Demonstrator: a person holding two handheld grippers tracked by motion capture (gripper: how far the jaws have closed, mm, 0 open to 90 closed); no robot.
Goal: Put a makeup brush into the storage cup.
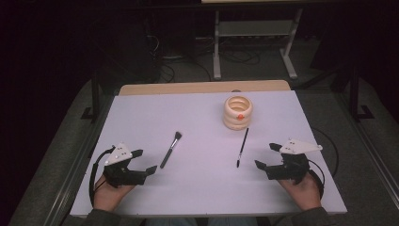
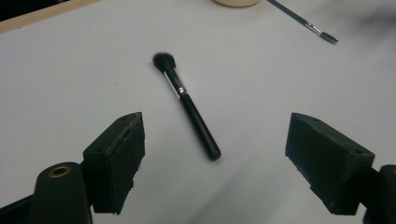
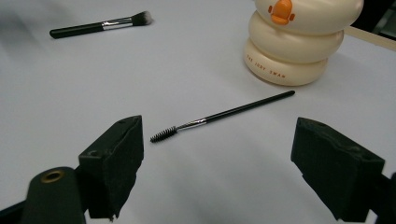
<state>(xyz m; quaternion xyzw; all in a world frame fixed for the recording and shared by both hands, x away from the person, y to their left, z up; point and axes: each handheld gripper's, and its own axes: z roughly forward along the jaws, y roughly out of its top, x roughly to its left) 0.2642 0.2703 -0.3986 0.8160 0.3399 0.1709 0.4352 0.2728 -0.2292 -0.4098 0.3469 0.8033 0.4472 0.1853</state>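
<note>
Brushes lie on the white table (image 1: pixel 141 113), one before each gripper. The makeup brush (image 1: pixel 171 149) with the black handle and dark bristle head rests flat just ahead of the left gripper (image 1: pixel 147 161), apart from it, its handle end nearest the jaws and its bristles pointing away toward the far side. In the left gripper view this brush (image 2: pixel 189 108) lies between the lines of the two jaws, which stand wide apart with nothing between them. The thin wand brush (image 1: pixel 243 147) lies flat near the right gripper (image 1: pixel 266 155), its small spiral tip nearest the jaws (the right gripper view shows that tip (image 3: pixel 163 134) close to one jaw but not touching). The right jaws are spread wide too and grasp nothing.

Open surface lies all around both brushes; the middle of the table between them is bare, and both grippers sit near the person's edge, well in from the side edges. A strip of wood runs along the far edge.

A cream ringed holder (image 1: pixel 237 112) with an orange beak on its side stands upright toward the far right, just beyond the far end of the wand brush and apart from it. From above its mouth is open; I cannot tell whether anything is inside.
</note>
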